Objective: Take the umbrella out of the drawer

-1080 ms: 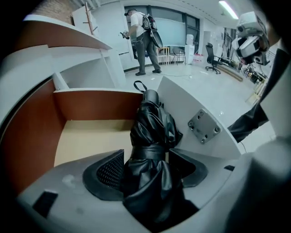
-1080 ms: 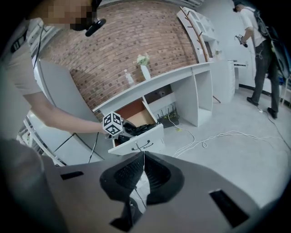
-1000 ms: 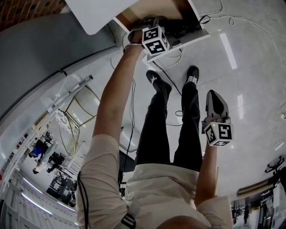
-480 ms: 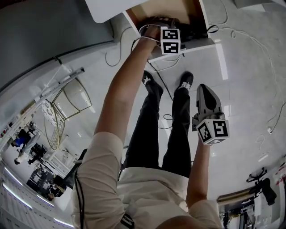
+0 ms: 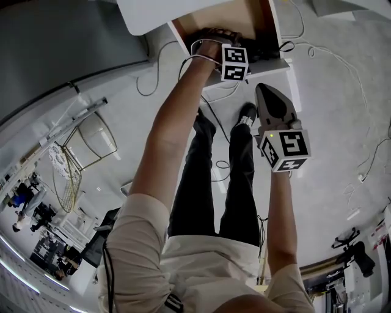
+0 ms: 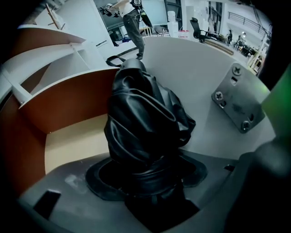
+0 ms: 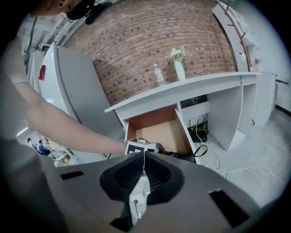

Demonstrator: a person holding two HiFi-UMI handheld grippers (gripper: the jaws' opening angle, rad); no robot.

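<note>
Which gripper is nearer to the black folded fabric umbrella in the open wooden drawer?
Left. The left gripper is shut on the black folded fabric umbrella inside the drawer; the right gripper, jaws together and empty, hangs outside the drawer front, apart from it.

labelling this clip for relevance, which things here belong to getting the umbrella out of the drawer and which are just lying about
In the job: umbrella, clamped in the left gripper; open drawer; right gripper, shut on nothing.
Lying about: vase of flowers and bottle on the shelf; cables on the floor.
</note>
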